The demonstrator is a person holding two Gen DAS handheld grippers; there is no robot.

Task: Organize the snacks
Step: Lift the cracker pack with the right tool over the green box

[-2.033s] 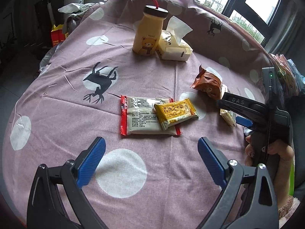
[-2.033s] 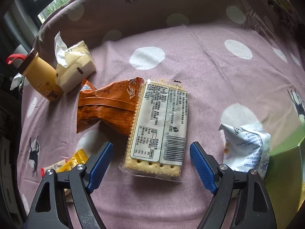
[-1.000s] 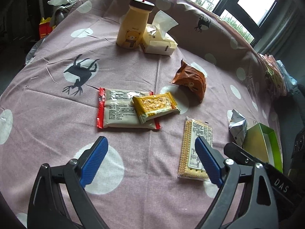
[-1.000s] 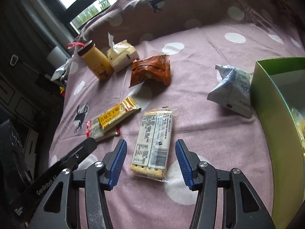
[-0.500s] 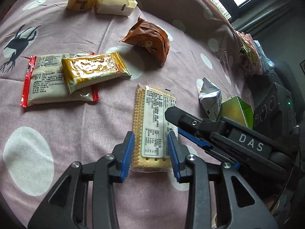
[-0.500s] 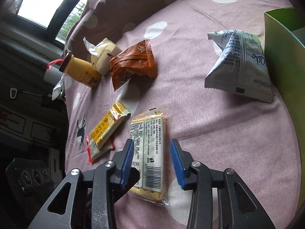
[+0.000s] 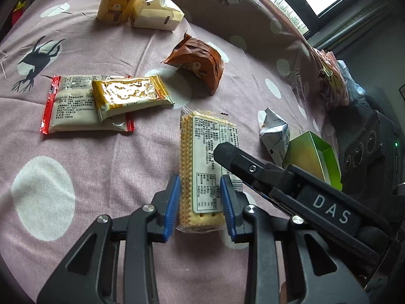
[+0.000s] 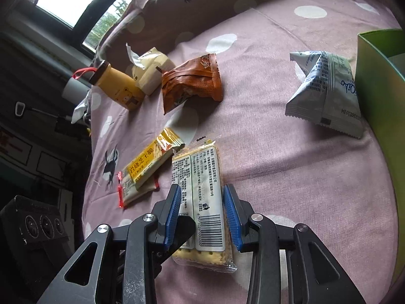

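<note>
A clear cracker pack (image 7: 200, 162) with a white label lies on the pink dotted cloth (image 7: 101, 167). My left gripper (image 7: 200, 202) is shut on its near end, blue pads against both long sides. My right gripper (image 8: 201, 215) is shut on the same cracker pack (image 8: 202, 192) from the right side, and its black finger (image 7: 243, 164) crosses over the pack in the left wrist view. A yellow bar (image 7: 129, 96) lies on a red-edged white pack (image 7: 68, 106). An orange-brown bag (image 7: 197, 60), a silver-white bag (image 8: 326, 88) and a green box (image 8: 379, 96) lie around.
A yellow bear bottle (image 7: 116, 0) and a tissue pack (image 7: 157, 12) stand at the far edge. More snack packs (image 7: 331, 76) pile at the far right. The green box (image 7: 314, 157) sits at the cloth's right edge next to the silver-white bag (image 7: 274, 131).
Both grippers have closed in from wide open onto the cracker pack. The left gripper moved right and forward to it; the right gripper pulled back and lined up alongside.
</note>
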